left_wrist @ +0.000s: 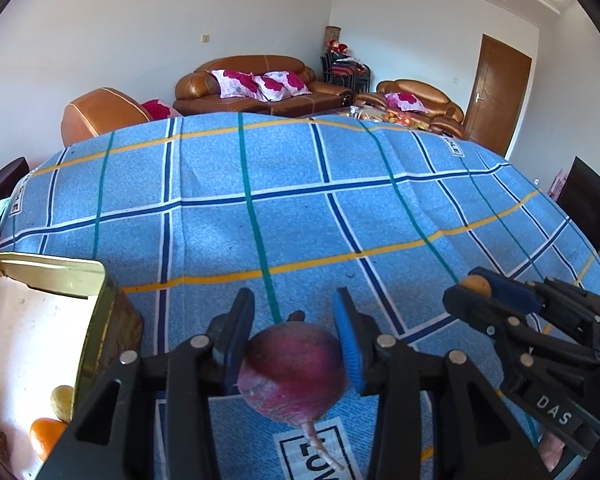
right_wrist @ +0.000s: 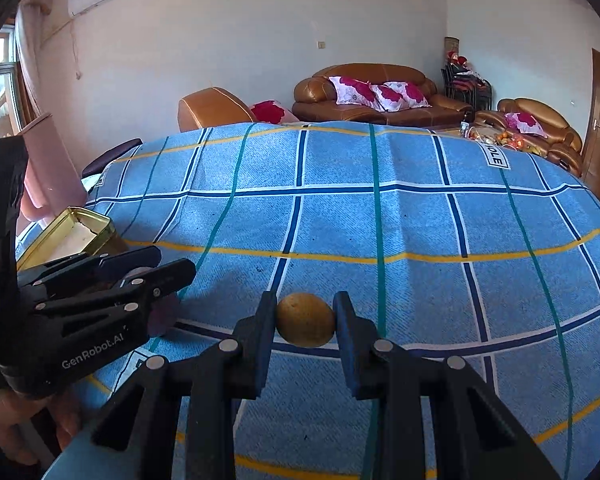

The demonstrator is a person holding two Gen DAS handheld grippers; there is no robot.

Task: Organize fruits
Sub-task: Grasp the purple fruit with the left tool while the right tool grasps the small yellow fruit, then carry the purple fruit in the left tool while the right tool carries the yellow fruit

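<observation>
My left gripper [left_wrist: 294,316] is shut on a round purple-red radish [left_wrist: 292,376], both blue pads pressing its sides and its root tail hanging down. From the right wrist view this gripper [right_wrist: 173,262] shows at the left, with only a sliver of the radish [right_wrist: 165,314] showing. My right gripper [right_wrist: 305,306] is shut on a small brown-yellow round fruit [right_wrist: 305,320], held just above the cloth. In the left wrist view the right gripper [left_wrist: 474,282] stands at the right with the fruit [left_wrist: 476,285] at its tip.
A blue checked cloth [left_wrist: 300,200] covers the table. An open gold tin [left_wrist: 94,320] sits at the left, holding an orange [left_wrist: 46,436] and a yellowish fruit [left_wrist: 62,400]; the tin [right_wrist: 80,232] lies behind the left gripper. Sofas stand beyond the far edge.
</observation>
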